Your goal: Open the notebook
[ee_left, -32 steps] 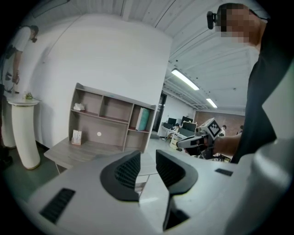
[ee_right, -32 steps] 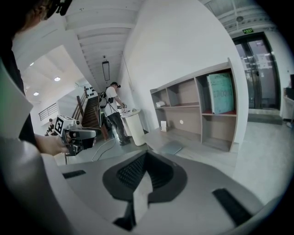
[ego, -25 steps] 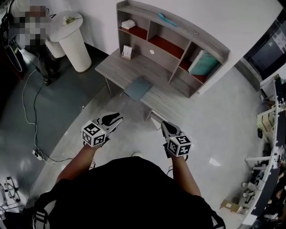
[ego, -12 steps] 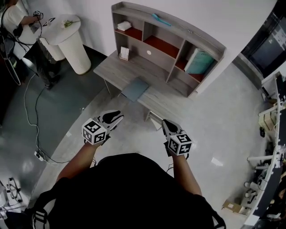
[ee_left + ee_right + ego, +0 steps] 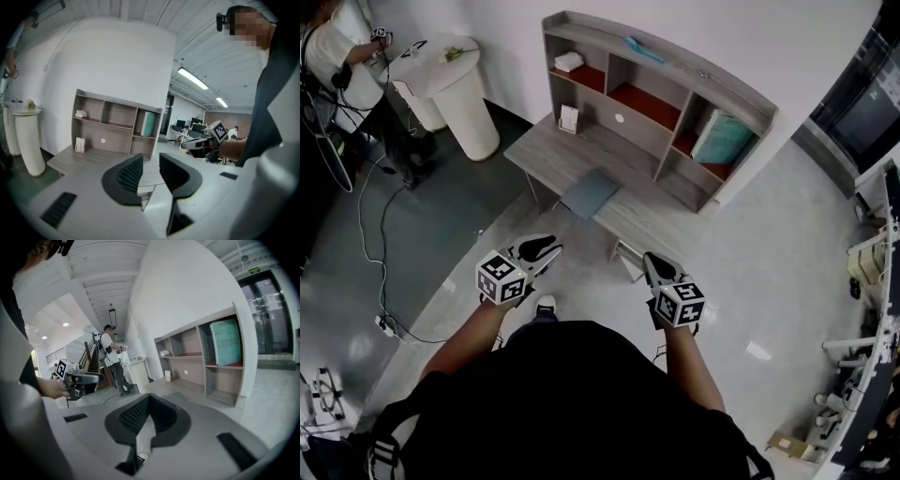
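Note:
A grey-blue notebook point(image 5: 589, 193) lies closed on the front edge of the wooden desk point(image 5: 546, 145), which carries a shelf unit point(image 5: 661, 80). Both grippers hang over the floor, well short of the desk. My left gripper point(image 5: 546, 247) point(image 5: 151, 161) points at the desk with its jaws apart and nothing between them. My right gripper point(image 5: 653, 260) point(image 5: 149, 399) has its pads meeting at the tips, with nothing held. In both gripper views I cannot make out the notebook.
A teal book point(image 5: 727, 138) stands in the shelf's right compartment, and a small card point(image 5: 569, 118) stands on the desk. A white pedestal point(image 5: 455, 80) and a person point(image 5: 337, 56) are at the upper left. A cable point(image 5: 370, 234) trails across the dark floor.
Both grippers have edged slightly forward toward the desk. A shoe has come into view between the arms. The jaws look the same as before.

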A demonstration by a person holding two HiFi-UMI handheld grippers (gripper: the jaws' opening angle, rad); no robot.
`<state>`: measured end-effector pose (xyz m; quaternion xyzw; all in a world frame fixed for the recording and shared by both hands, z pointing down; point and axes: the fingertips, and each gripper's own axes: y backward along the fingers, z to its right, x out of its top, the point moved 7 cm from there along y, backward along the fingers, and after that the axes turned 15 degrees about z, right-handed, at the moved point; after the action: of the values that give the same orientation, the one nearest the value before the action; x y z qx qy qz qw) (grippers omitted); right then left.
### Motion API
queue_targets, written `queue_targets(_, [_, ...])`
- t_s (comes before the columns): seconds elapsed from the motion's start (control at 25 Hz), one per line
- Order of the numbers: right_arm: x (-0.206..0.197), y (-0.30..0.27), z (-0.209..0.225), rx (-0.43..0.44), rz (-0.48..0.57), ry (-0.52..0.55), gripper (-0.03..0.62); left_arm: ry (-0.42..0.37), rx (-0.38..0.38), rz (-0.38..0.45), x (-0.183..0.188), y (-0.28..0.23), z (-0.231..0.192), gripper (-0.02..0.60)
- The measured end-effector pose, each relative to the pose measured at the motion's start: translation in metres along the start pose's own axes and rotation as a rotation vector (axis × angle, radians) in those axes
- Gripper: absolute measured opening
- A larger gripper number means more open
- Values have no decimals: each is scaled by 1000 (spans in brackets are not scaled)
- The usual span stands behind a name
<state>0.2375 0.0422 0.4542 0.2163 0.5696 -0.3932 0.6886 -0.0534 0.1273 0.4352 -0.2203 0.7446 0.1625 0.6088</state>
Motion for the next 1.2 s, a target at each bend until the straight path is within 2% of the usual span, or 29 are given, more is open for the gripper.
queue_targets(0.44, [19,7,12,-50,20,37,0,-27,-62,21,9,-27,-5,114])
queue_targets(0.72, [25,2,13,-71,12,60,0,-11,-74,26,4,-31,-18,114])
queue_targets(1.2, [29,-43,8,-115,7,50,0,12,-75,11,6,-26,-74,114])
